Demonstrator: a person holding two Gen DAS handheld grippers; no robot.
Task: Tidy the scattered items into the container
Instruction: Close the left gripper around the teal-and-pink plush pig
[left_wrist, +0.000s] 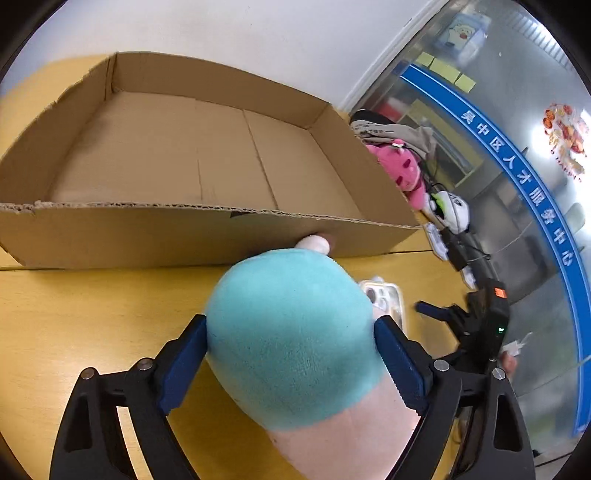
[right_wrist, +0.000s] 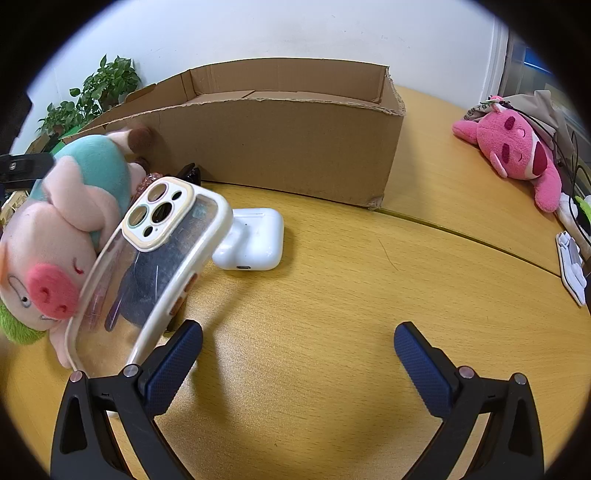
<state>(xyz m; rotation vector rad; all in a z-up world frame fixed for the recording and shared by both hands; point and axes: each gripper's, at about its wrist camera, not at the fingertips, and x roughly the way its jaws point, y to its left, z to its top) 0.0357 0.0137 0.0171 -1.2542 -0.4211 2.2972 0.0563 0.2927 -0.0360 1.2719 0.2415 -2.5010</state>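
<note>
On the left, the left gripper (left_wrist: 291, 365) is clamped on the plush pig (left_wrist: 295, 347) by its teal body, just in front of the cardboard box (left_wrist: 207, 236) on the bench (left_wrist: 92, 302). A clear phone case (right_wrist: 155, 266) leans on the pig, a white earbud case (right_wrist: 251, 240) just beside it. Further right, the right gripper (right_wrist: 297, 354) hovers with fingers apart, holding nothing.

Bright, even indoor light. Soft shadows are falling on the tabletop (right_wrist: 332, 295) between the fingers (right_wrist: 421, 365). Fisheye edges are bending and darkening; glare is blooming far right beyond them.
</note>
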